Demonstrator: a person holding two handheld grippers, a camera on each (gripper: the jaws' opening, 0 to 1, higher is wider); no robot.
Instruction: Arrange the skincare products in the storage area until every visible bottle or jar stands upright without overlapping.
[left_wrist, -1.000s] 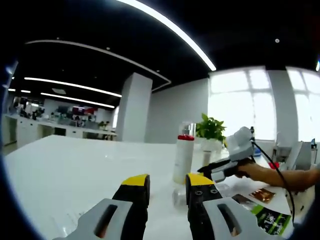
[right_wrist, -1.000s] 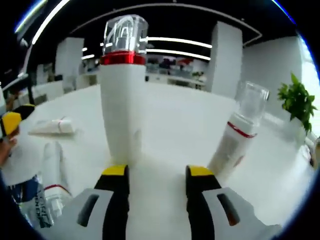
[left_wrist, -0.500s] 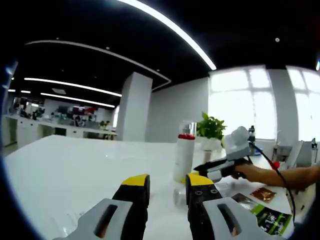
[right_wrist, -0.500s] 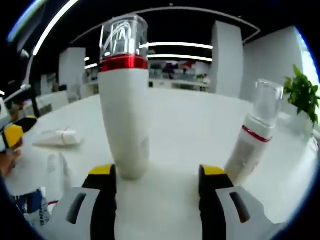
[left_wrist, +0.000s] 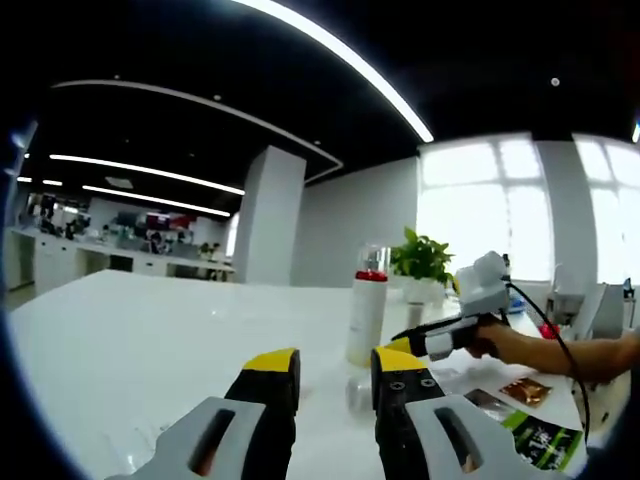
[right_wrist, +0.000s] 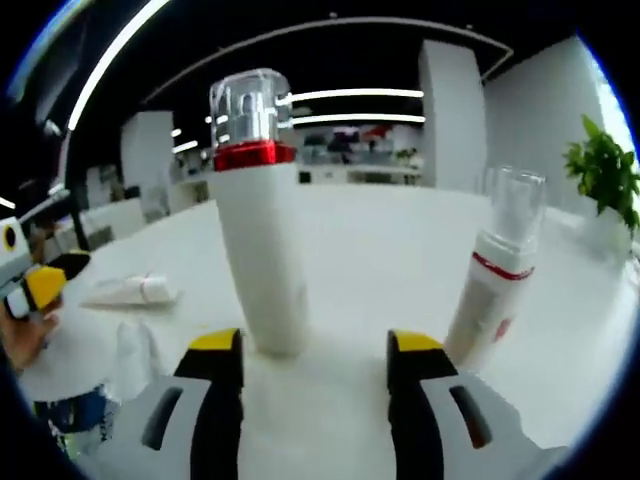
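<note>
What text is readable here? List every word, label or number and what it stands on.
No text reads clearly.
Green-and-black packet: white print, too blurred to read.
Small bottle: red mark, too small to read.
Blue packet: print too blurred to read.

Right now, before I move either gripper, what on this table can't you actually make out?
- Clear bottle, left gripper view: lying low behind the left gripper, mostly hidden by its jaws.
- Packets, left gripper view: cut off by the edge, print too small.
- White tube, right gripper view: blurred, label unreadable.
- Item lying beside the right gripper, right gripper view: blurred, type unclear.
- Tall white bottle, right gripper view: base partly behind the jaws.
</note>
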